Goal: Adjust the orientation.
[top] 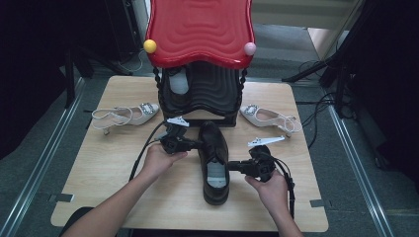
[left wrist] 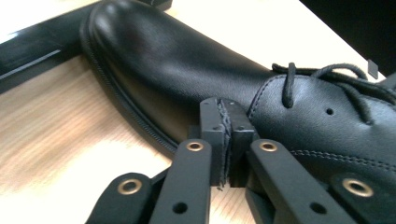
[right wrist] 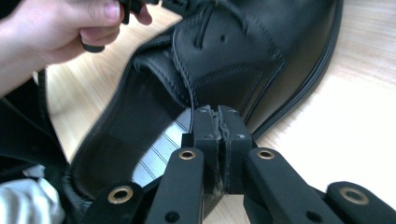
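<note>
On wooden table (top: 99, 168), dark surroundings

rack (top: 200, 94) blocks beyond shoe (top: 213, 163)

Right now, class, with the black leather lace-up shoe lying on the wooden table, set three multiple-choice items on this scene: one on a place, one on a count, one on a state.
1. Where does the black leather lace-up shoe lie?
A. between the two grippers
B. on the red wavy rack top
C. at the table's far left edge

2. How many pale slingback heeled shoes are on the wooden table?
A. none
B. two
C. four

3. How do the left gripper's jaws stand?
A. wide open
B. closed together, nothing between them
C. clamped on a lace

Key: 1 A, the left gripper and right gripper flank it in the high view; 2 B, one slingback on the left of the rack and one on its right; 3 B, the pads meet beside the shoe.
</note>
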Available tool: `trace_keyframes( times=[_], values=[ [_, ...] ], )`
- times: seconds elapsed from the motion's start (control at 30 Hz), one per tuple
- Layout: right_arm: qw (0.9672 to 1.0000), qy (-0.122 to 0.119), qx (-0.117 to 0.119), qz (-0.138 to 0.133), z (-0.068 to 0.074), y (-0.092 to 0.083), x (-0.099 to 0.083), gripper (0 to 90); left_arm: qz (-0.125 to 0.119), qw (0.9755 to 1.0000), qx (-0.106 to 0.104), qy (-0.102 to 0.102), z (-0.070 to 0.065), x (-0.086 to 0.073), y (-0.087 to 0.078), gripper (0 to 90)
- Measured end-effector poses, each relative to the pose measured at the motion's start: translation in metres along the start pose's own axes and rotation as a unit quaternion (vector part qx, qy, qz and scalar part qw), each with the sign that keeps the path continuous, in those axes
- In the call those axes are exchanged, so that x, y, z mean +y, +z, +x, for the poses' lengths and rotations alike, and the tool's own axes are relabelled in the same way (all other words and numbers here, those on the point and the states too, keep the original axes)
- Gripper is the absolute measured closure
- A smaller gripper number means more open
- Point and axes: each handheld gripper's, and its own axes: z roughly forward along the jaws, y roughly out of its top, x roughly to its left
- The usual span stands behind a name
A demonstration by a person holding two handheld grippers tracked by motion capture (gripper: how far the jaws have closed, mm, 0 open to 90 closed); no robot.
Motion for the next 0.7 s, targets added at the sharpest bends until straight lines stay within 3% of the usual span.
trace_keyframes(
  times=[0.07, 0.13, 0.33, 0.47, 0.57, 0.67, 0.7],
  values=[
    [0.9999, 0.007, -0.009, -0.008, 0.001, -0.007, 0.002, 86.7, -0.004, 1.0, 0.004, 0.001, -0.001, 0.003, -0.007, 85.2],
    [0.9998, 0.01, -0.014, -0.007, 0.005, -0.014, 0.005, 83.8, -0.01, 0.9999, -0.007, 0.0, -0.002, 0.006, -0.016, 82.7],
    [0.9998, 0.014, -0.011, 0.005, 0.02, -0.022, 0.014, 76.9, 0.001, 0.9991, -0.022, 0.037, -0.018, 0.019, -0.044, 70.3],
    [0.9995, 0.008, -0.009, 0.03, 0.036, -0.017, 0.022, 75.3, -0.001, 0.9985, -0.034, 0.043, -0.024, 0.029, -0.063, 69.2],
    [0.9989, 0.008, -0.002, 0.045, 0.046, -0.008, 0.028, 72.3, -0.011, 0.9983, -0.048, 0.032, -0.025, 0.039, -0.076, 68.5],
    [0.9973, 0.023, 0.008, 0.069, 0.052, 0.003, 0.032, 68.2, -0.014, 0.9976, -0.061, 0.03, -0.025, 0.05, -0.089, 70.0],
    [0.9966, 0.029, 0.011, 0.076, 0.054, 0.006, 0.033, 68.0, -0.008, 0.9974, -0.066, 0.028, -0.025, 0.053, -0.092, 74.8]
  ],
)
